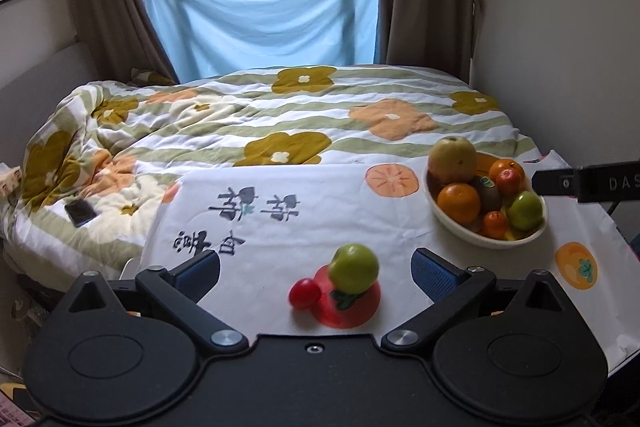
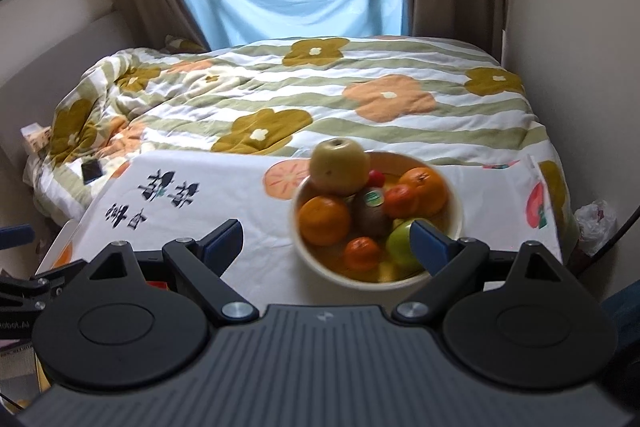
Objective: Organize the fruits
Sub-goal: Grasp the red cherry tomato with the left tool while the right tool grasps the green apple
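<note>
Left wrist: round green apple [image 1: 353, 268] beside red tomato [image 1: 305, 293].

Blurred in the right wrist view: bowl [image 2: 320, 263], its near rim smeared, and pear [image 2: 339, 167] on top. Green apple [image 2: 402, 247] half hidden behind the right finger pad [image 2: 428, 243]. Red fruit [image 2: 376, 179] mostly covered by the pear; kind not told. Yellow piece [image 1: 510, 235] at the bowl's bottom too hidden to name. Right gripper [image 1: 584, 183] cut off by the left view's edge, only a black bar with partial lettering seen. Slightly blurred: loose apple [image 1: 354, 268] and small tomato [image 1: 305, 293]. Phone [image 1: 81, 212] on the bed too small for detail.
</note>
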`<control>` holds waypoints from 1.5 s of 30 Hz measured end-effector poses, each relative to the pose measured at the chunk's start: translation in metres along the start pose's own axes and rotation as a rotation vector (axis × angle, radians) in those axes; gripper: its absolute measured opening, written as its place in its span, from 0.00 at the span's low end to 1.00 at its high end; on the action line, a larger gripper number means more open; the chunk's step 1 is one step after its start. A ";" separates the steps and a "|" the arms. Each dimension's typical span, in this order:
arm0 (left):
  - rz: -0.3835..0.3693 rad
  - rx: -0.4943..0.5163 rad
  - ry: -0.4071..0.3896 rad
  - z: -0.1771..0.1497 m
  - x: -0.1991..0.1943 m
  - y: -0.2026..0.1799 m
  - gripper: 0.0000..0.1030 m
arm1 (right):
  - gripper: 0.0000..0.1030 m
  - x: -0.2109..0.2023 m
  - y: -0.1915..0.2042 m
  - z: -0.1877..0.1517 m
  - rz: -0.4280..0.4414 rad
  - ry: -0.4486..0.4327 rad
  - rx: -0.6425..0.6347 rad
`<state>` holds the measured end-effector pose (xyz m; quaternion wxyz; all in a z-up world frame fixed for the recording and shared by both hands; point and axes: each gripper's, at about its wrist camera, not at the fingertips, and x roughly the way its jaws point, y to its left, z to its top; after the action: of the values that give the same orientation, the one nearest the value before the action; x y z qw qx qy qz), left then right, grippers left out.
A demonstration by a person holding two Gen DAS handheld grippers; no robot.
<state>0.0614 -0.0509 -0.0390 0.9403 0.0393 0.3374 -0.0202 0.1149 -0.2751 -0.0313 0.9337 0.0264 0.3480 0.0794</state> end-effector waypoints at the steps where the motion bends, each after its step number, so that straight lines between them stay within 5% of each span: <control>1: 0.001 -0.002 0.000 -0.002 0.002 0.003 1.00 | 1.00 0.002 0.005 -0.003 0.002 0.004 -0.009; 15: -0.046 0.062 0.048 -0.045 0.070 0.040 0.98 | 1.00 0.066 0.057 -0.042 0.136 0.031 -0.096; 30: -0.179 0.245 0.145 -0.046 0.140 0.034 0.57 | 1.00 0.115 0.074 -0.047 0.196 0.091 -0.109; 35: -0.227 0.248 0.153 -0.047 0.143 0.033 0.34 | 1.00 0.124 0.079 -0.046 0.214 0.111 -0.113; 45: -0.196 0.257 0.156 -0.050 0.138 0.037 0.33 | 0.99 0.143 0.095 -0.045 0.270 0.159 -0.147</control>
<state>0.1385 -0.0109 -0.1633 0.8922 0.1274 0.4060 -0.1515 0.1800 -0.1581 -0.1480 0.8836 -0.0018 0.4073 0.2311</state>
